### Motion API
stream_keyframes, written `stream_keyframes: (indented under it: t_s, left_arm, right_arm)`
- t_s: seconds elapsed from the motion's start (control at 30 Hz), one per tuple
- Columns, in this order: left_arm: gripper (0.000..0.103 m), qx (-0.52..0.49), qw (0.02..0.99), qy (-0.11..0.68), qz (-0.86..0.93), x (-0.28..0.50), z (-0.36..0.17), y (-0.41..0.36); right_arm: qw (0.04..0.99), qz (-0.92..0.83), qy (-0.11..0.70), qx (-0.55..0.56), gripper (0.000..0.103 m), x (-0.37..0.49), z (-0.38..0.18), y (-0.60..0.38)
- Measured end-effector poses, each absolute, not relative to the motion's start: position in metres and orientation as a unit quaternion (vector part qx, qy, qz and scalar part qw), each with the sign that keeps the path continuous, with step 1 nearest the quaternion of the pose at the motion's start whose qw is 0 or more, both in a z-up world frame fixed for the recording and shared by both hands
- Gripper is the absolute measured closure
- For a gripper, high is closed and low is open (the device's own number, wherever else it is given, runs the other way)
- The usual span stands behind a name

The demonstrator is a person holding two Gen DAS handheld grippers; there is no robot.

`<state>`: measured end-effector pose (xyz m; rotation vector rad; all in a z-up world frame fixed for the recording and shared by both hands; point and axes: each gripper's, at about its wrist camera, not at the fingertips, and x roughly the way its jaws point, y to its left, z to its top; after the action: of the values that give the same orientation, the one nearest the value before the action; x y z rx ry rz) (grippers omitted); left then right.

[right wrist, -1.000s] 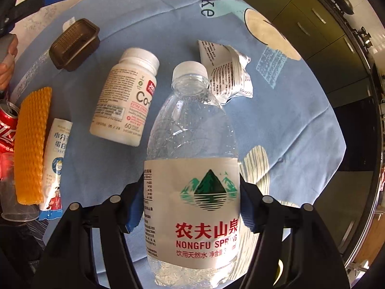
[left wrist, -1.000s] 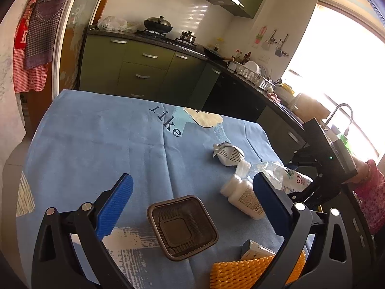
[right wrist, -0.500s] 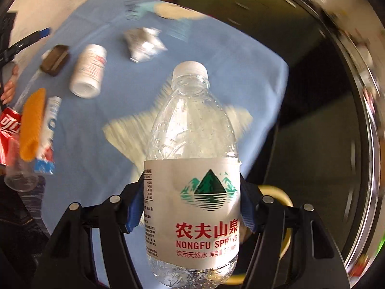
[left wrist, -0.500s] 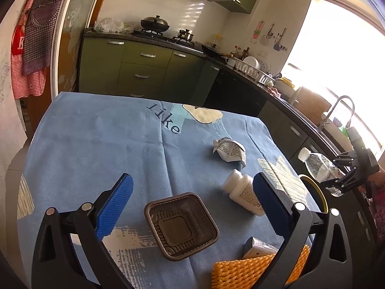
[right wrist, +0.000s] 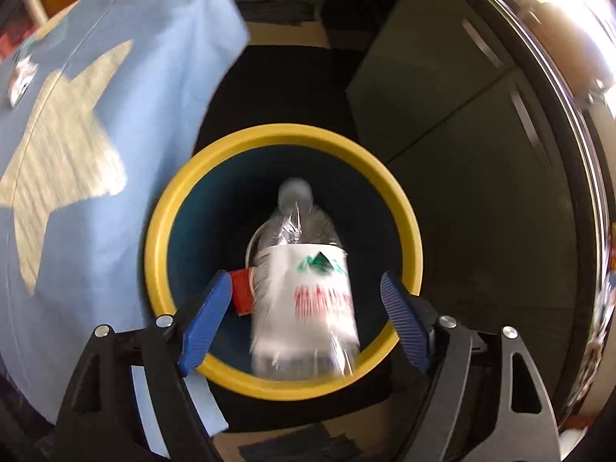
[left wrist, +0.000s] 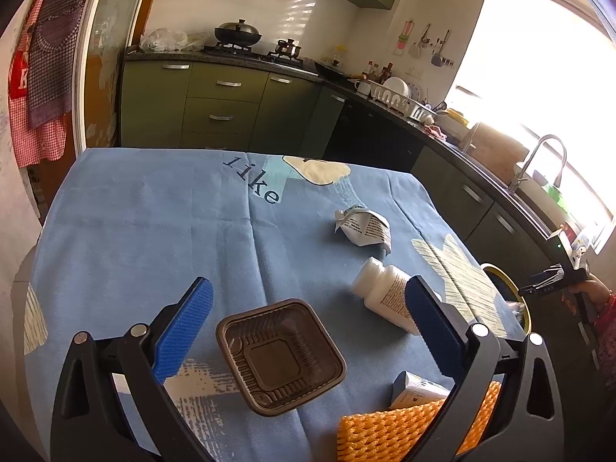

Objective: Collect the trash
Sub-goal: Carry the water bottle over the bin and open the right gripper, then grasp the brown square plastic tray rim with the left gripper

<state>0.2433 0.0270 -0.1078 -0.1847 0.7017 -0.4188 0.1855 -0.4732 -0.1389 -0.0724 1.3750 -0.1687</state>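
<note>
Kitchen floor beside blue-clothed table (right wrist: 96, 211) | right gripper (right wrist: 306, 306) jaws just opened, clear of water bottle (right wrist: 304, 300) dropping into yellow-rimmed bin (right wrist: 408, 238) | left gripper (left wrist: 308, 327) spread, empty | stay centred over rim until bottle clears.

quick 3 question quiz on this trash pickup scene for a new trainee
1. True or false: the right tool is clamped on the bottle.
2. What colour is the bin rim? A red, B yellow, C green
3. Which item lies between the left tool's fingers in its own view?

Key:
1. False: its jaws have just been opening, and the blurred bottle sits clear of both pads, over the bin.
2. B
3. The brown tray.
</note>
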Motion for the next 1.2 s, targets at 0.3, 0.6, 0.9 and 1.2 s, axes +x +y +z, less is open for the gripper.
stream_keyframes:
  t_s: [0.3,0.6,0.9,1.2]
  left_arm:
    - [0.005,-0.091,0.911,0.349,-0.201,0.246,-0.111,0.027]
    - [0.005,-0.117,0.875,0.459,-0.095,0.268,-0.131,0.046]
    - [0.032,-0.085,0.84,0.534,-0.049,0.262,-0.151,0.04]
    - [0.078,-0.07,0.837,0.542,-0.027,0.264,-0.152,0.04]
  right_arm:
    - [0.814,-0.071,0.577,0.026,0.028,0.147,-0.123,-0.454]
    - [0.829,-0.047,0.556,0.039,0.028,0.118,-0.119,-0.417]
    - [0.837,-0.013,0.546,0.035,0.027,0.12,-0.119,-0.397]
    - [0.841,0.003,0.54,0.029,0.027,0.119,-0.122,-0.389]
